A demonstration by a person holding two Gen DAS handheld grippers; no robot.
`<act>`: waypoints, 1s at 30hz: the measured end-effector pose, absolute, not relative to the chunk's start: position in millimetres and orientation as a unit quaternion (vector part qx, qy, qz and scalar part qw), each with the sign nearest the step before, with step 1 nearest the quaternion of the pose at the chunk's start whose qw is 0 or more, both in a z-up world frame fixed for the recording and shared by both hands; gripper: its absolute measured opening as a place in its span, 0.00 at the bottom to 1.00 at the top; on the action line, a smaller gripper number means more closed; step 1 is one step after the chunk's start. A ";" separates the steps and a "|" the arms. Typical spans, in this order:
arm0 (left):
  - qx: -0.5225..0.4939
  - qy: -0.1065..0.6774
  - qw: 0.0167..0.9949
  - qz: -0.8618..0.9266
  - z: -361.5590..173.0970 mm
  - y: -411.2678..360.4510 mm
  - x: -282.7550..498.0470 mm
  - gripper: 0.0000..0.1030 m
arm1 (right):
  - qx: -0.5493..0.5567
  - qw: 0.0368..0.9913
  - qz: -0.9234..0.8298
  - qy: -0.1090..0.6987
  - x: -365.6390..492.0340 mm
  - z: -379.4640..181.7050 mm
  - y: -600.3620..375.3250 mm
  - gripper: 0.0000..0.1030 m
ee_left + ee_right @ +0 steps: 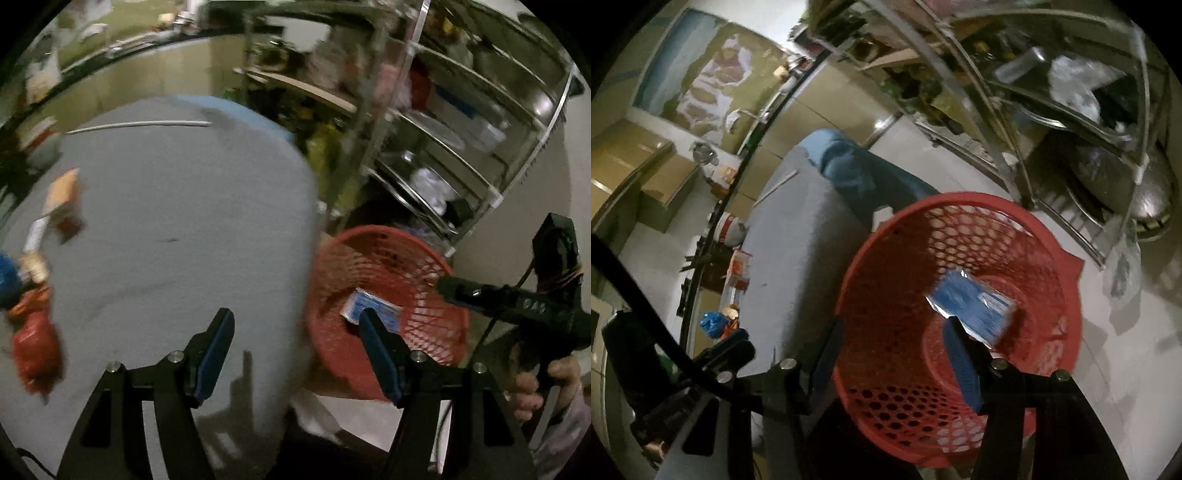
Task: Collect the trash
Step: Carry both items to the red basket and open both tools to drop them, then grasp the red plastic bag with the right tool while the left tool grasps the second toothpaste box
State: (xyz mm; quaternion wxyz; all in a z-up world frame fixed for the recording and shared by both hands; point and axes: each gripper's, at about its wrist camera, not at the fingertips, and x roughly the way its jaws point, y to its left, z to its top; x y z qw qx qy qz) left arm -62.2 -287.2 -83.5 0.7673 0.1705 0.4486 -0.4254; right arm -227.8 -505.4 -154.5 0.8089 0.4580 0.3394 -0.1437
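Note:
A red mesh basket (417,295) stands on the floor right of a grey-covered table (177,221). A blue-and-silver wrapper (369,308) lies inside it, also seen in the right wrist view (971,302) in the basket (886,295). My left gripper (297,325) is open and empty over the table's right edge. My right gripper (890,343) is open and empty above the basket's rim; it shows in the left wrist view (517,299). Trash lies at the table's left: an orange box (62,199), a red wrapper (35,350), a blue crumpled piece (7,277).
A metal rack (461,122) full of kitchenware stands behind the basket. A white stick (136,125) lies at the table's far end. A counter with clutter (110,44) runs along the back wall. A plastic bag (1123,269) lies on the floor right of the basket.

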 end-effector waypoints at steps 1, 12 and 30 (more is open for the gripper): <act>0.165 0.449 0.776 -0.412 -80.8 -270.2 -56.9 0.69 | 0.453 0.813 -0.139 0.339 -223.7 -150.3 -501.1 0.59; 0.060 0.467 0.855 -0.218 -73.0 -69.2 28.3 0.69 | 0.382 0.839 -0.041 0.385 -136.3 -117.4 -412.5 0.59; -0.314 0.583 0.748 0.048 -92.1 155.5 262.8 0.73 | 0.266 0.835 0.105 0.469 7.0 -102.2 -223.8 0.59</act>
